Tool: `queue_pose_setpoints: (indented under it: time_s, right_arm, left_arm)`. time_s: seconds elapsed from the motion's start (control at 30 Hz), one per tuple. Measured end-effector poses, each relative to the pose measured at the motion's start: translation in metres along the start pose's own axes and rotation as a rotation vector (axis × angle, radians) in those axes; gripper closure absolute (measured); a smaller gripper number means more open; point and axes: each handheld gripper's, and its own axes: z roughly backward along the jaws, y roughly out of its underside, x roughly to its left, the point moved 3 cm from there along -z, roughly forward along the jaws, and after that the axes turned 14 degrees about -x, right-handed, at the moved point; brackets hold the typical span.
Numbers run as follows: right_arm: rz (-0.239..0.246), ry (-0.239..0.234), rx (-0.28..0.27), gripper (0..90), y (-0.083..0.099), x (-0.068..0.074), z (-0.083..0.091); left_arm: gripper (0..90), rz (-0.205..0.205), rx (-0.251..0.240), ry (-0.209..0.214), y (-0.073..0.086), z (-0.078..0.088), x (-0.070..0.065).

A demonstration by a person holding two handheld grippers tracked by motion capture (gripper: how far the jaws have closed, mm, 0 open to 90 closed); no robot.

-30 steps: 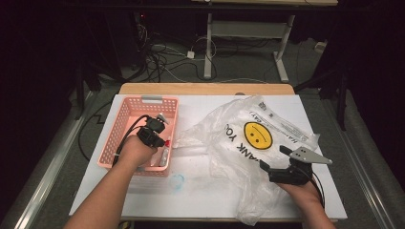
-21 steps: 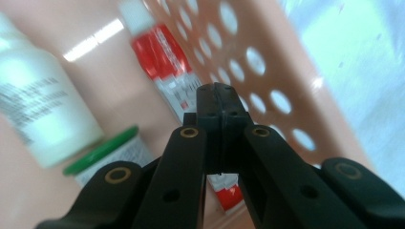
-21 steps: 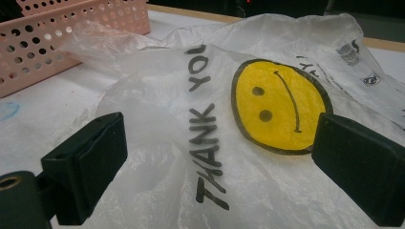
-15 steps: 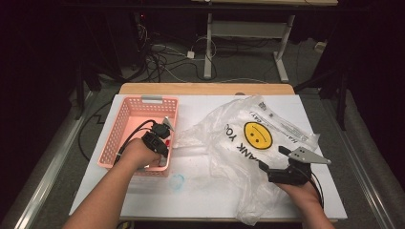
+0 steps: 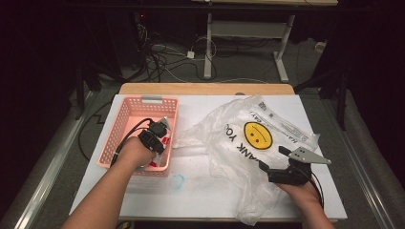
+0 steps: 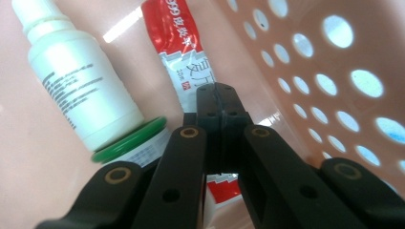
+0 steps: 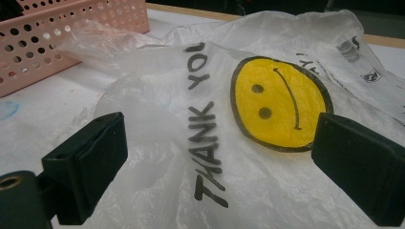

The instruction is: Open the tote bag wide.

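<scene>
Two things lie in the pink perforated plastic basket [image 5: 125, 125]: a white plastic bottle [image 6: 79, 81] and a red-and-white foil sachet [image 6: 184, 52]. The left hand-held gripper [image 6: 219, 90] is clenched above the sachet, pinching nothing. The right hand-held gripper [image 7: 217, 167], released, straddles the crinkled clear smiley-face plastic bag [image 5: 258, 136] on the white tabletop [image 5: 200, 195].

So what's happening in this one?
A person works at a white table with a gripper in each hand. The left gripper is down inside the pink basket, jaws shut on a red and white sachet that lies beside a white bottle. The right gripper hovers open over a crumpled plastic bag with a yellow smiley face, gripping nothing.
</scene>
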Motion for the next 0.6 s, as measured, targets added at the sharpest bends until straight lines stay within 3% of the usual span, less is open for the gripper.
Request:
queue_pose_setpoints:
  time_s: [0.1,0.2,0.3,0.37,0.5,0.6]
  right_arm:
    - [0.0,0.001,0.0,5.5,0.0,0.0,0.0]
    - [0.001,0.0,0.003,5.4,0.001,0.0,-0.001]
    - [0.0,0.0,0.004,5.5,0.001,0.001,-0.001]
    - [0.0,0.001,0.004,5.5,0.001,0.001,-0.001]
    - [0.002,0.002,0.004,5.5,0.001,0.0,-0.001]
    - [0.003,0.003,0.001,5.5,0.0,0.0,0.0]
  left_arm:
    - [88.1,0.023,-0.072,0.013,-0.005,0.008,0.001]
    - [87.3,0.04,-0.117,-0.011,-0.009,0.012,0.005]
    - [63.7,0.081,-0.122,-0.032,-0.011,0.009,0.01]
    - [55.4,0.097,-0.118,-0.025,-0.012,0.006,0.011]
    - [45.7,0.098,-0.069,-0.022,-0.012,-0.004,0.009]
    - [46.1,0.126,-0.079,-0.029,-0.013,-0.006,0.011]
